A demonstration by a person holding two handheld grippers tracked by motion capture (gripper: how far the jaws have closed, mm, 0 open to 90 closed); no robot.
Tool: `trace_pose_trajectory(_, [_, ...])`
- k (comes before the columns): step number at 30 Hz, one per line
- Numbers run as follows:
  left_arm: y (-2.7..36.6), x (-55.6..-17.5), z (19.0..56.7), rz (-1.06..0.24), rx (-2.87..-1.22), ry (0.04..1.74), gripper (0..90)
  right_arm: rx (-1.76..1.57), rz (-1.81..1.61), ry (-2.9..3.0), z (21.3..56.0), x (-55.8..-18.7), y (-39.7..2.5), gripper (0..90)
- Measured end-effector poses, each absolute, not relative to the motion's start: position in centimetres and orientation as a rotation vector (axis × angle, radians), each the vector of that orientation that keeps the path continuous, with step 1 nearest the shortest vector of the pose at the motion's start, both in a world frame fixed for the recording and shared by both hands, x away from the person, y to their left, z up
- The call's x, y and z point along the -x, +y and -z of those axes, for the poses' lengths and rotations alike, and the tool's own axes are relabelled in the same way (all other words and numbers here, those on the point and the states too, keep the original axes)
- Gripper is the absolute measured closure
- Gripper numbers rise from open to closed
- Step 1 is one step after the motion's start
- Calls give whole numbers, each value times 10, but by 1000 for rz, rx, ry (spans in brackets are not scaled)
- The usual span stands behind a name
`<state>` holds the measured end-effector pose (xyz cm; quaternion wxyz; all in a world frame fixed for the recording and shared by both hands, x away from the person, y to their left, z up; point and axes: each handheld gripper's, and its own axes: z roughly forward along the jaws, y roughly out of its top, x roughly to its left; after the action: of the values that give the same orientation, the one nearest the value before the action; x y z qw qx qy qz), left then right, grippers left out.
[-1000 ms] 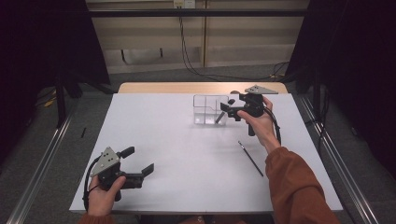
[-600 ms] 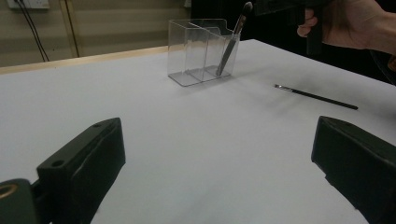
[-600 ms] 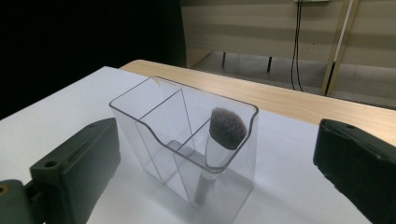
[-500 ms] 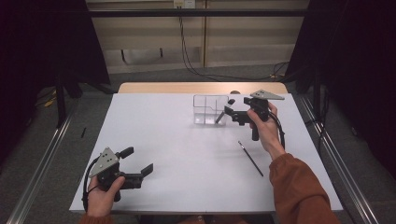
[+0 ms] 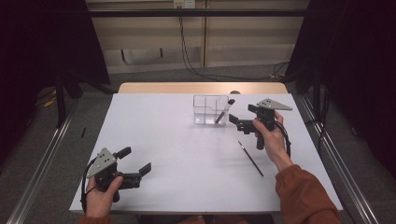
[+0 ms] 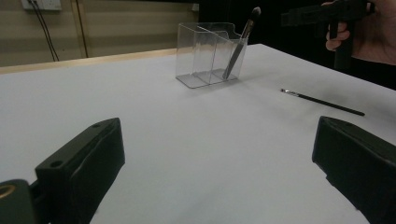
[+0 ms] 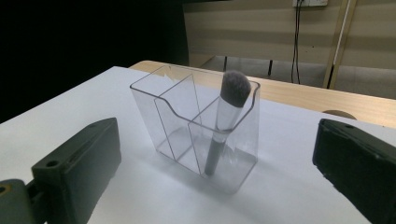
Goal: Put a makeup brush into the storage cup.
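I am aiming my right gripper (image 5: pixel 244 118) next at the thin black liner brush (image 5: pixel 250 158) lying on the white table (image 5: pixel 177 140), near-right of the clear plastic organiser (image 5: pixel 210 110) holding the fluffy silver-handled makeup brush (image 7: pixel 222 122). Both grippers are gaping wide, empty; the left gripper (image 5: pixel 137 161) is hovering near-left.

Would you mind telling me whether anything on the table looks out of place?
One thing stands out: a thin brush lies loose on the white table, near the right tongs, while the thick brush stands tilted in the clear organizer. Nothing looks spilled or damaged.
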<state>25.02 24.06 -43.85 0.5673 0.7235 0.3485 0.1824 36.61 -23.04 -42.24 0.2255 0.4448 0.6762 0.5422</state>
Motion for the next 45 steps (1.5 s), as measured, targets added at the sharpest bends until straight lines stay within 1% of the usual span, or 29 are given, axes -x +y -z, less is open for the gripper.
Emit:
trace_pose_trajectory(10, [243,-248,439,-437,-1698,824,25,-1200,-1491,1861,416,-338,-240,4])
trace_pose_trajectory(20, [245,-246,439,-446,-1695,830,25,-1215,-1457,1831,427,-317,-258,11])
trace_pose_trajectory(28, [247,-245,439,-439,-1687,837,25,-1212,-1456,1830,431,-299,-264,11])
trace_pose_trajectory(45, [247,-240,438,-454,-1689,835,25,-1224,-1428,1824,445,-251,-284,15])
